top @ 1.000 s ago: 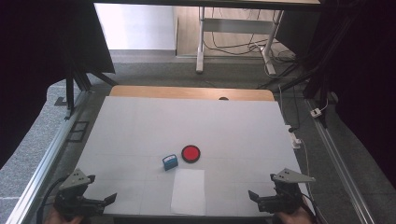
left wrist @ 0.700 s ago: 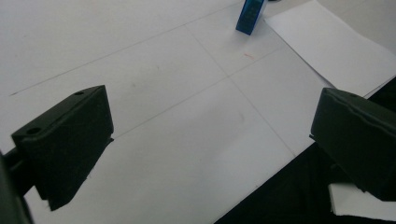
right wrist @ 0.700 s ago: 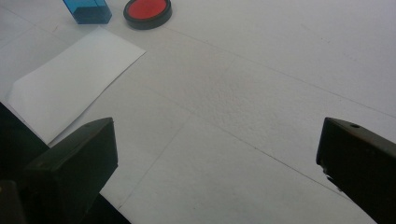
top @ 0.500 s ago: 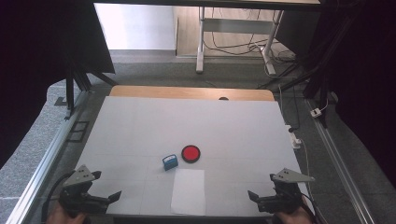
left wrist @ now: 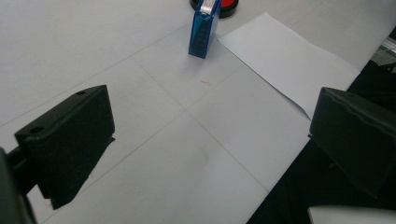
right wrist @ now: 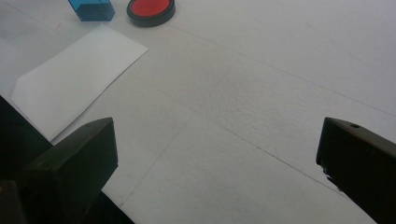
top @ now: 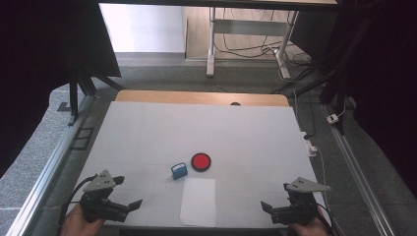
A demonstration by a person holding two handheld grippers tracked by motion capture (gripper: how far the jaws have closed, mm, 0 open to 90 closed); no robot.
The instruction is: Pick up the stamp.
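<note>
Nothing is picked up yet, as I judge it; all the work lies ahead. My left gripper (top: pixel 134 203) sits at the near edge of the counter (top: pixel 147 132) around seven o'clock, jaws spread wide and empty. My right gripper (top: pixel 264 205) waits around five o'clock, equally wide. Between them, at six o'clock, a white sheet of paper (top: pixel 198 201) lies flat. Just beyond its far left corner stands the blue stamp (top: pixel 179 170), a small see-through box, upright. Beside it toward one o'clock lies the round red ink pad (top: pixel 200 161) in its black rim, uncovered.
</note>
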